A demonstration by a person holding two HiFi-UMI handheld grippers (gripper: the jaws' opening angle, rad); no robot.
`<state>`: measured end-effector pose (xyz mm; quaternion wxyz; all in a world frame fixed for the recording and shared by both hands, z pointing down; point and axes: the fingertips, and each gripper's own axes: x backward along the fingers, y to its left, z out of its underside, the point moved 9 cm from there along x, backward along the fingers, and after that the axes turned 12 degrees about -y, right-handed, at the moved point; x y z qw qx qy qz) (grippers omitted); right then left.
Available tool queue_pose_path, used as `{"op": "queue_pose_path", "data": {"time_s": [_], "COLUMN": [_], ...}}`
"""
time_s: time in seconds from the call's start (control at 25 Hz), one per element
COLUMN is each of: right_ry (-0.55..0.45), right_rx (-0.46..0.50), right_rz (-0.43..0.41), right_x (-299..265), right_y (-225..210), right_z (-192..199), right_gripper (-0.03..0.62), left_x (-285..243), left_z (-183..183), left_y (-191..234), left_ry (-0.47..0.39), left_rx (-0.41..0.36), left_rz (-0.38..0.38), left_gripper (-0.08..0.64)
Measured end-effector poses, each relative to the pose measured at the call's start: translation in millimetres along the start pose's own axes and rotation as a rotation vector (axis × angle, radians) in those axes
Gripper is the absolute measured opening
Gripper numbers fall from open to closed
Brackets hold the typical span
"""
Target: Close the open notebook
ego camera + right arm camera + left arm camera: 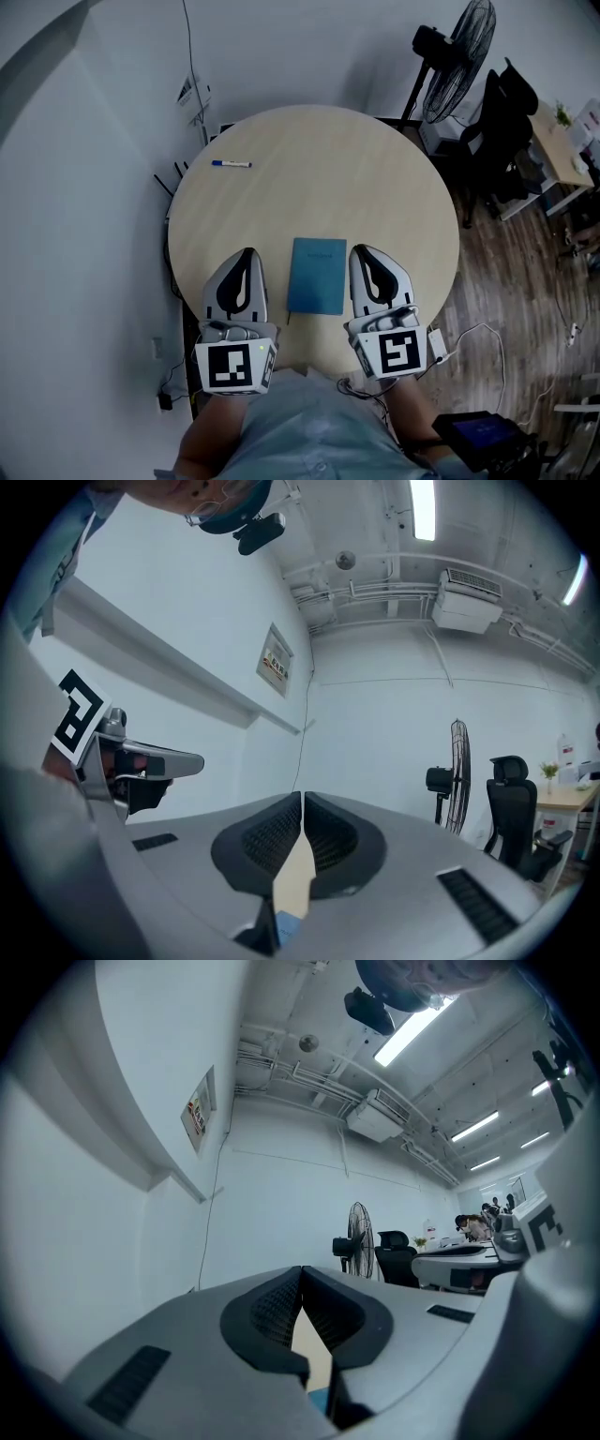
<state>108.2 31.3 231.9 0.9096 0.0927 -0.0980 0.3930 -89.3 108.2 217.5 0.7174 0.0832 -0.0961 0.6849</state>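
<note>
Lying closed at the lower middle of the frame, the blue notebook (316,276) is resting on the round counter (375,187) between the left claw (247,253) and right claw (360,251), both pinched together, empty.

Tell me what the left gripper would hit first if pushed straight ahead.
Probably nothing nearby: the left gripper, jaws shut, points level across the table. The pen lies near that line, likely below it; the wall comes next.
</note>
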Motion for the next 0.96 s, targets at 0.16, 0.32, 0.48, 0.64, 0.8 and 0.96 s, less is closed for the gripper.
{"op": "queue_pose_path", "data": {"time_s": [0.16,0.32,0.48,0.64,0.8,0.96], "right_ry": [0.02,-0.012,-0.009,-0.016,0.032,0.04], "right_rx": [-0.005,-0.013,-0.015,-0.015,-0.014,-0.015], "right_rz": [-0.007,0.018,0.024,0.024,0.032,0.032], "right_x": [0.5,-0.6,-1.0,-3.3,-1.5,-2.4], "right_y": [0.6,-3.0,-4.1,-5.6,-8.4,-10.4], "right_z": [2.5,3.6,4.9,6.4,8.6,9.5], "right_gripper": [0.049,0.049,0.049,0.049,0.049,0.049], "left_x": [-1.8,-4.9,-6.7,-9.6,-10.8,-12.8], "left_z": [2.6,1.8,2.0,2.9,5.1,6.0], "left_y": [-0.6,-2.3,-3.3,-4.1,-6.8,-8.1], "left_ry": [0.01,0.01,0.006,0.009,0.014,0.019], "left_rx": [0.003,0.009,0.011,0.002,-0.001,-0.003], "left_rz": [0.006,0.017,0.021,0.026,0.027,0.026], "left_gripper": [0.02,0.02,0.02,0.02,0.02,0.02]}}
